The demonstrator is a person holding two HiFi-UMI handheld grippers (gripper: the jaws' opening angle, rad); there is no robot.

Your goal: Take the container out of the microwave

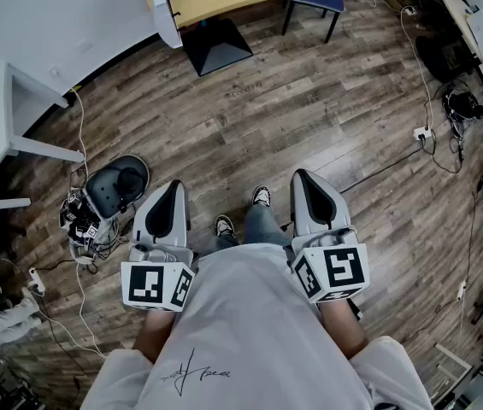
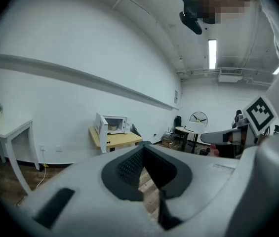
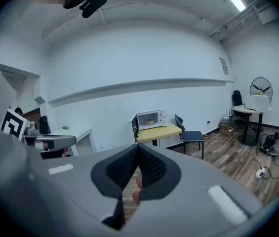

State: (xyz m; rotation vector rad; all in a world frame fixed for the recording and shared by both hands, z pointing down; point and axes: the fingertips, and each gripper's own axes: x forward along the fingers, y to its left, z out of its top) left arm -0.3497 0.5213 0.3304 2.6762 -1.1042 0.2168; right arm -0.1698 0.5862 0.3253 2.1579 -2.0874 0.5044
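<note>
Printed white T-shirt [image 1: 250,314]; pale grey left tool [image 1: 173,188] and right tool [image 1: 303,178].

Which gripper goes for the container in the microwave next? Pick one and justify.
Right, narrowly. Both grippers are shut, empty and far off, but the right gripper points nearly at the microwave, whose open door stands at its left, toward the left gripper.
</note>
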